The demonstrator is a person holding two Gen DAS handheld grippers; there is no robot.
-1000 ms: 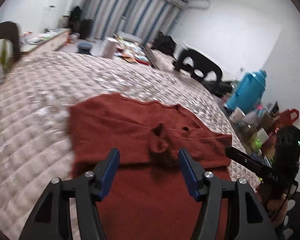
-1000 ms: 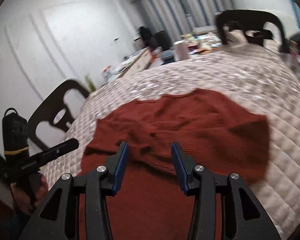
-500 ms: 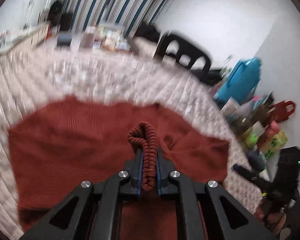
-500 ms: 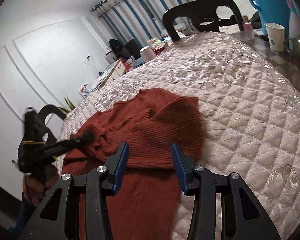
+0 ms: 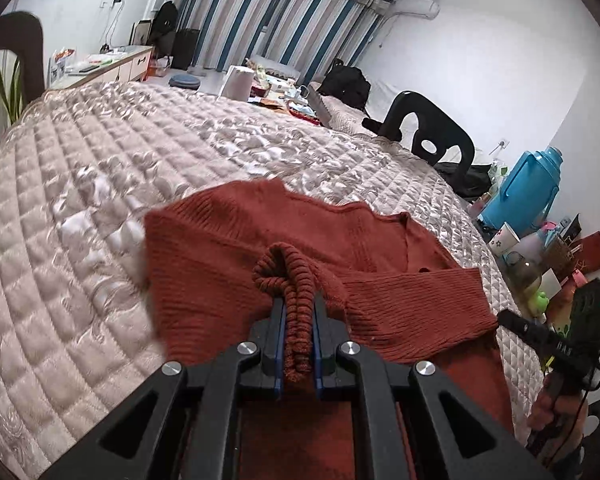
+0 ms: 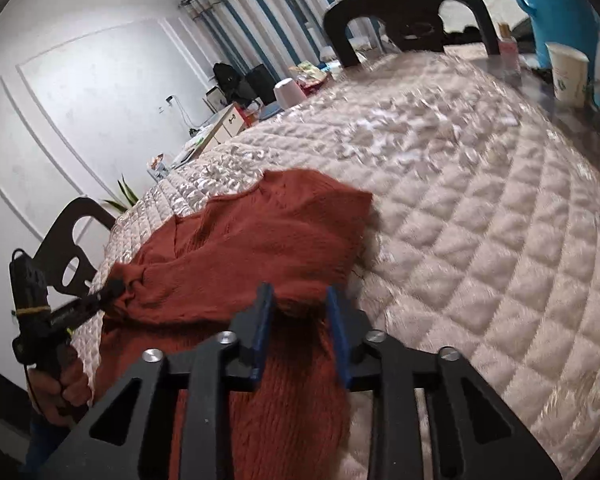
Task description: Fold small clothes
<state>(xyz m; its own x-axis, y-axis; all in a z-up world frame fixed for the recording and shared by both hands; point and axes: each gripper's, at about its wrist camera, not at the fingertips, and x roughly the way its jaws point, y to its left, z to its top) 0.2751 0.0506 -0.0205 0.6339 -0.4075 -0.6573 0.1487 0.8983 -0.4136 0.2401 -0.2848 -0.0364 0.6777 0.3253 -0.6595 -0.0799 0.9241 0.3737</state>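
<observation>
Left gripper (image 5: pixel 299 320): jaws clenched on a bunched ribbed cuff (image 5: pixel 290 276) of the rust-red sweater (image 5: pixel 236 240). One second ago these jaws stood wide apart over the garment; half a second ago they had already closed on the cuff. Now the view is sharp again, and the cuff loop stands up above the jaw tips.

Right gripper (image 6: pixel 300 320): jaws released, spread apart, with the folded edge of the sweater (image 6: pixel 260 240) lying between the blue pads (image 6: pixel 265 320). No grip visible on the fabric. The gap looks the same as in both earlier frames.

The sweater lies on the quilted beige counter (image 5: pixel 80 200), body spread flat, one sleeve (image 5: pixel 412 300) folded across the front toward the right side in the left wrist view. In the right wrist view the left gripper (image 6: pixel 114 288) holds the cuff at the sweater's left edge. A second ago it hung off the cloth beside the counter edge.

Black chair (image 5: pixel 428 132), blue thermos (image 5: pixel 524 192) and paper cup (image 5: pixel 505 238) sit beyond the far right counter edge.
</observation>
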